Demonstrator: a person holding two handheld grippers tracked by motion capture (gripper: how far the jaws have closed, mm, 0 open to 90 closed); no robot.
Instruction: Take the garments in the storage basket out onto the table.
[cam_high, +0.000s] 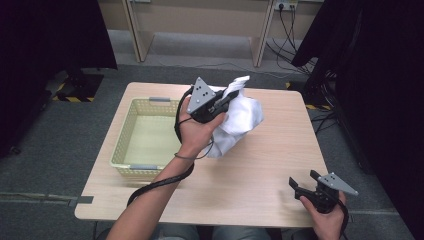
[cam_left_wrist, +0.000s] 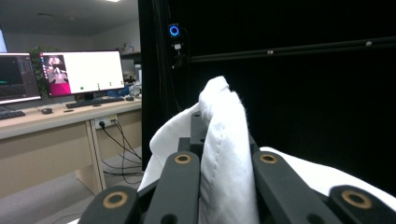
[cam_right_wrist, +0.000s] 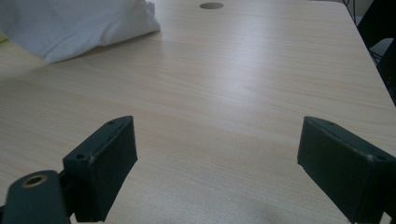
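A white cloth hangs bunched above the middle of the wooden table, its lower part draped down toward the tabletop. My left gripper is shut on a fold of it, raised and pointing up and right. In the left gripper view the cloth is pinched between the two black jaws and sticks up past them. My right gripper rests low at the table's near right corner, jaws wide apart with nothing between them. The cloth lies at the far left in the right gripper view.
A pale yellow plastic basket sits on the left half of the table, with nothing in it that I can see. Black curtains flank the table. A desk with monitors stands beyond.
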